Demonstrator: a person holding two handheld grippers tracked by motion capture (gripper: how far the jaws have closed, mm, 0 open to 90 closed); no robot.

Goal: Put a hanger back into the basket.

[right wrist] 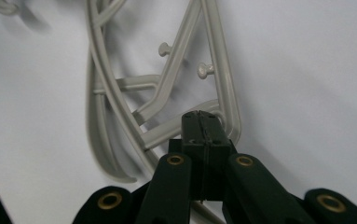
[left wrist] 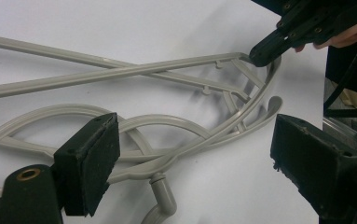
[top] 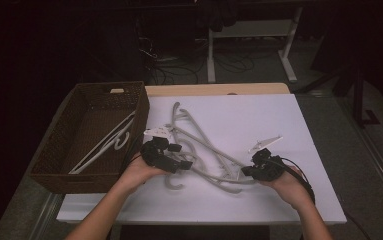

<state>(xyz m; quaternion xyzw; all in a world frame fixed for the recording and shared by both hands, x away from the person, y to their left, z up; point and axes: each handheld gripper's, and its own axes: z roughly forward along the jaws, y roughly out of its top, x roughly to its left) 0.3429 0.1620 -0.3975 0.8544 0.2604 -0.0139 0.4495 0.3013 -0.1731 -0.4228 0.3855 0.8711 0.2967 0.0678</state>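
Several grey plastic hangers (top: pixel 204 145) lie tangled on the white mat (top: pixel 259 115). My left gripper (top: pixel 180 156) hovers at the left side of the pile. Its jaws stand open (left wrist: pixel 195 126) over crossed hanger bars (left wrist: pixel 134 70), and a hook (left wrist: pixel 164 196) lies below between them. My right gripper (top: pixel 244 171) is at the pile's right end. Its jaws are pressed together (right wrist: pixel 199 116), with the tips on the rounded end of a hanger (right wrist: pixel 167 93). I cannot make out whether they pinch it. The left gripper view shows that same tip (left wrist: pixel 264 51) at the hanger's corner.
A brown wicker basket (top: pixel 91 90) stands at the left edge of the mat with a white hanger (top: pixel 106 142) lying in it. The far half of the mat is bare. Beyond the table are white desk legs (top: pixel 211 55) and cables on a dark floor.
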